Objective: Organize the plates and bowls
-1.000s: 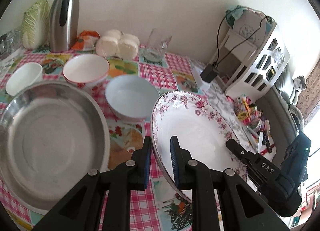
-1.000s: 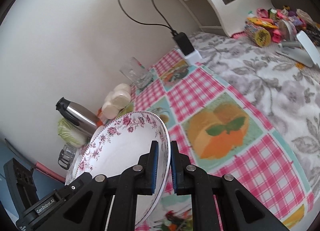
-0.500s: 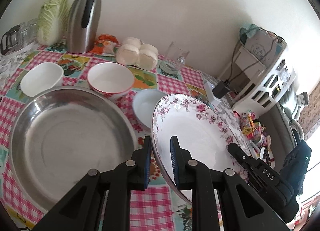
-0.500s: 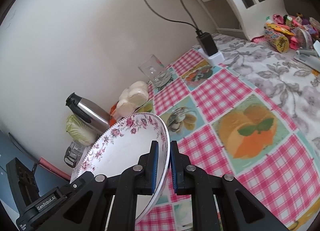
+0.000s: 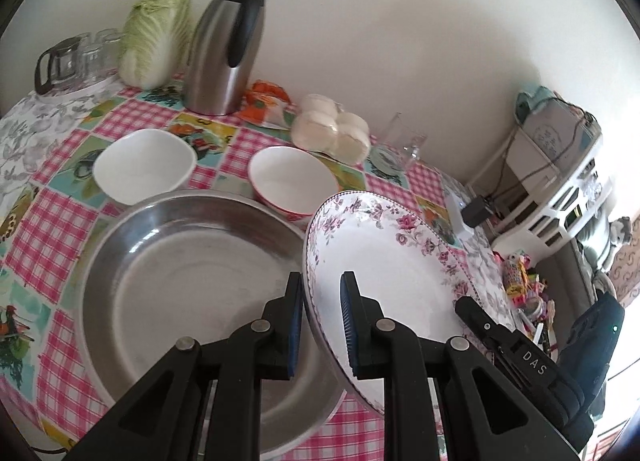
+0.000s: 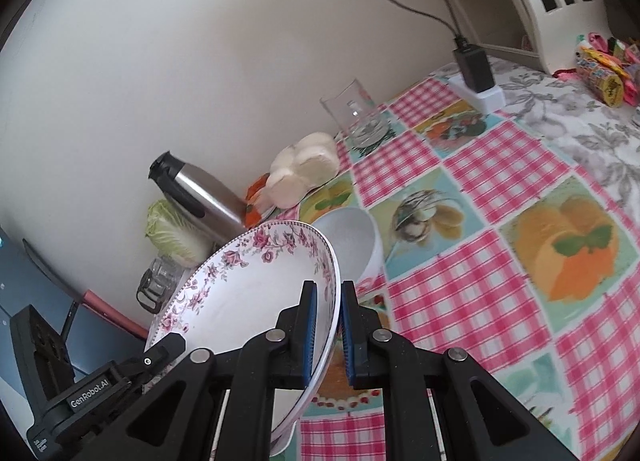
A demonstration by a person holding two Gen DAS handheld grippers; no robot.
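Floral-rimmed white ceramic plate (image 5: 384, 261) being held tilted above pink checked tablecloth (image 6: 460, 293) by cream wall, left gripper (image 5: 320, 325) and right gripper (image 6: 328, 335) both clamping its rim, now overlapping round steel basin (image 5: 180, 269), having shifted from beside it.

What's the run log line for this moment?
phase: carry | held: floral plate | left gripper: shut on rim | right gripper: shut on rim
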